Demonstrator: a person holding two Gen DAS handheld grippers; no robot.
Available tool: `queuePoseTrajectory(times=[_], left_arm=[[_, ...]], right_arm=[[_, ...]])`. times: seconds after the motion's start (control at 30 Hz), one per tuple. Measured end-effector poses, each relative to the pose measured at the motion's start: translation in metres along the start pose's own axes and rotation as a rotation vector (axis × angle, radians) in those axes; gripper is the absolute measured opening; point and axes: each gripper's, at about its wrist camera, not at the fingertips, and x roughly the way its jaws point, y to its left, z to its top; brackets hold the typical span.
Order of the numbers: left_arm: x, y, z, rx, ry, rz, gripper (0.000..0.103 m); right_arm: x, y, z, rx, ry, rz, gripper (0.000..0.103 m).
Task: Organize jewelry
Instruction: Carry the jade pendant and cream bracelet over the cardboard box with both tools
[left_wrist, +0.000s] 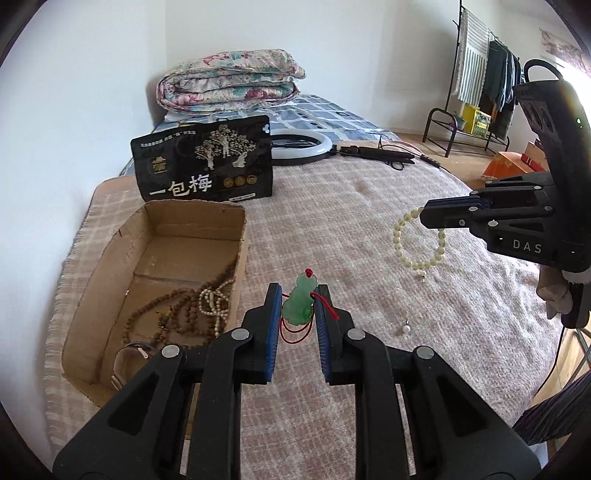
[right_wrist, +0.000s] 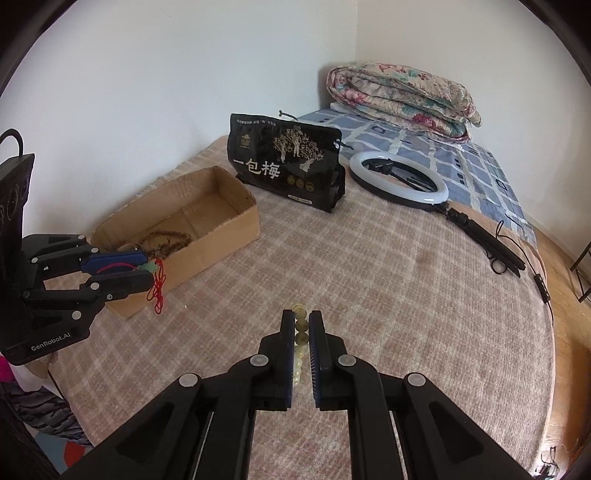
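The cardboard box (left_wrist: 155, 288) sits at the left on the blanket (left_wrist: 369, 229) and contains brown bead strings (left_wrist: 177, 310). Just right of the box, the left gripper (left_wrist: 297, 306) pinches a green pendant (left_wrist: 300, 301) above the blanket; its red cord (right_wrist: 159, 288) hangs below. Further right, the right gripper (right_wrist: 301, 328) is clamped on a cream bead bracelet (left_wrist: 417, 238), which dangles clear of the blanket. A small white bead (left_wrist: 405, 328) lies on the blanket below.
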Motion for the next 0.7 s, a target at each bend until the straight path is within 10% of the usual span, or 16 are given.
queuePoseTrajectory(times=[0.7], left_arm=[[-0.023, 0.099, 0.004, -0.130, -0.045, 0.110, 0.017]], right_arm=[[0.037, 0.077, 0.089, -0.045, -0.058, 0.086, 0.005]])
